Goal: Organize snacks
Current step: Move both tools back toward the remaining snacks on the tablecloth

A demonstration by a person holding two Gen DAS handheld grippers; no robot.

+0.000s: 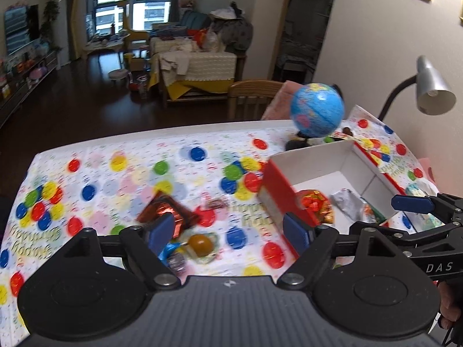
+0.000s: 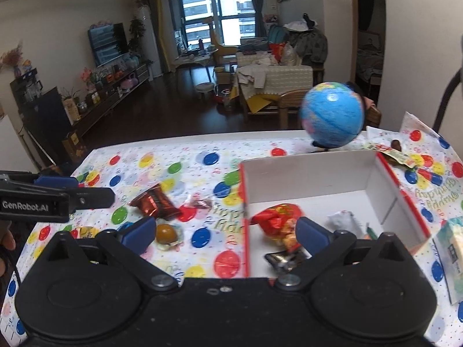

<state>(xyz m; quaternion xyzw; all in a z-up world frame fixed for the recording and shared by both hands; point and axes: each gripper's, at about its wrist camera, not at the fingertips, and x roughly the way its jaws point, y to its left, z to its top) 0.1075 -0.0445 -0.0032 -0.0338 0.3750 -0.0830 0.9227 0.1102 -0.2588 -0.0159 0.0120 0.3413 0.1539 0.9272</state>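
Note:
A red box with a white inside stands on the right of the table. It holds a red-orange snack bag, a silver packet and a dark wrapper. On the cloth left of the box lie a brown-red foil packet, a small dark candy and a clear pack with a brown egg. My left gripper is open and empty above the cloth. My right gripper is open and empty over the box's left wall.
A balloon-print cloth covers the table. A blue globe stands behind the box. A grey desk lamp is at the far right. More wrappers lie right of the globe. A tissue pack lies at the right edge.

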